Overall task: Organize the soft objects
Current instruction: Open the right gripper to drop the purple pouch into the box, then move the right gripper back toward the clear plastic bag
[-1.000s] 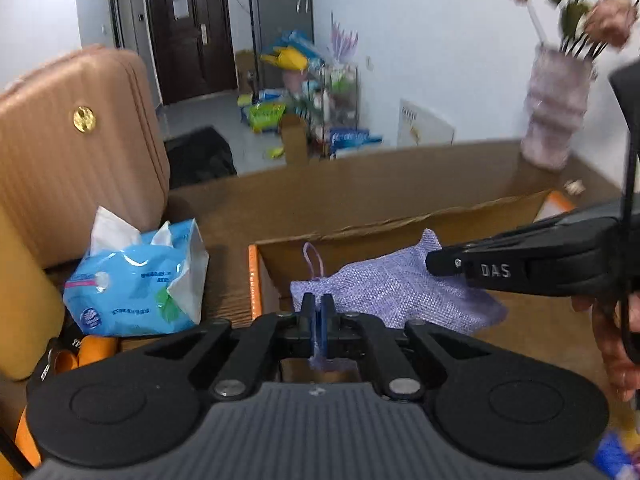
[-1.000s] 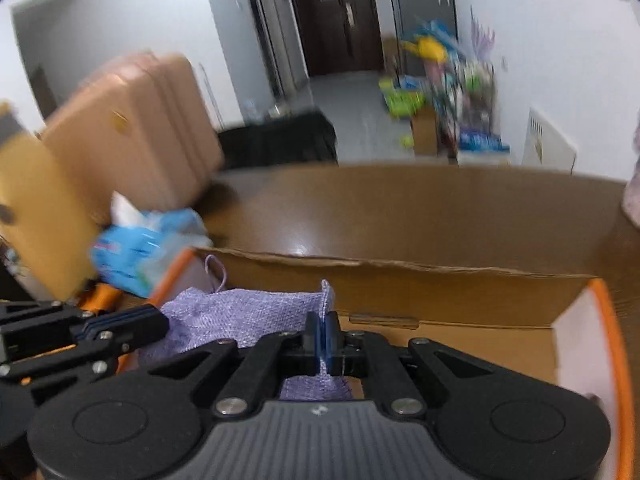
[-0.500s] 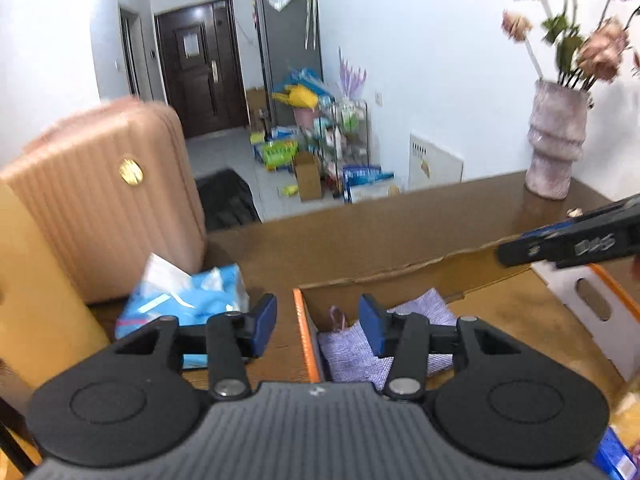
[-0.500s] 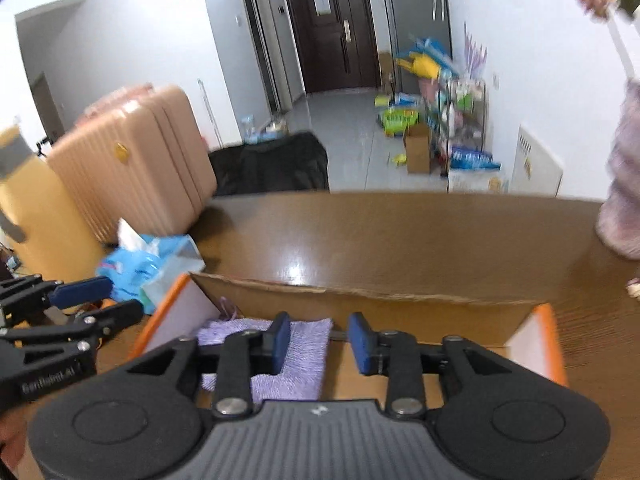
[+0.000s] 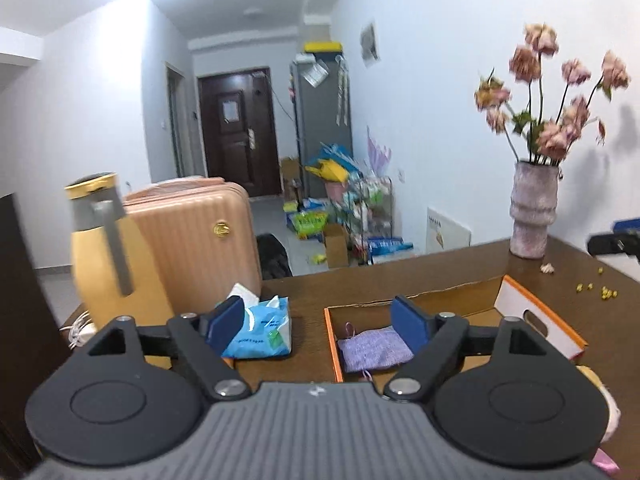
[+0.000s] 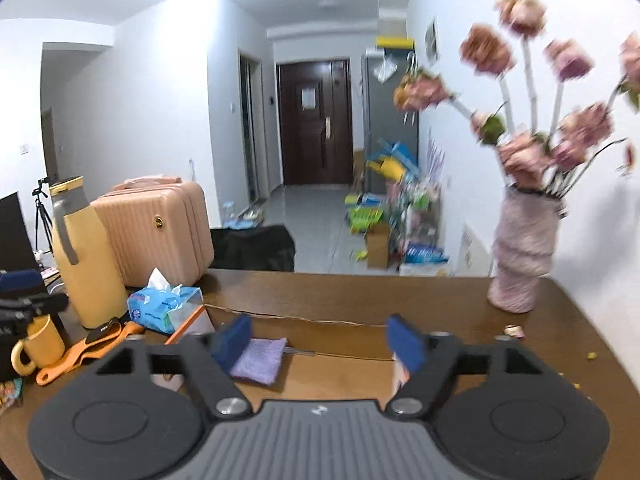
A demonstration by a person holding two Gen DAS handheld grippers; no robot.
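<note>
A purple woven pouch (image 5: 372, 349) lies flat in the left end of an open cardboard box (image 5: 448, 300) with an orange rim; it also shows in the right wrist view (image 6: 259, 359). My left gripper (image 5: 318, 326) is open and empty, raised above and behind the box. My right gripper (image 6: 318, 340) is open and empty, above the box (image 6: 304, 376). A blue tissue pack (image 5: 262, 334) lies left of the box, also seen in the right wrist view (image 6: 164, 308). A pale soft object (image 5: 600, 404) shows at the lower right, mostly hidden.
A yellow jug (image 6: 86, 264), yellow mug (image 6: 38, 346) and orange strap (image 6: 88, 346) stand at the table's left. A pink suitcase (image 5: 200, 236) stands behind. A vase of pink flowers (image 6: 522, 264) is at the back right. Crumbs (image 5: 596, 286) lie nearby.
Both grippers were shut on the purple pouch over the box; they opened, left it lying in the box, and pulled up and back.
</note>
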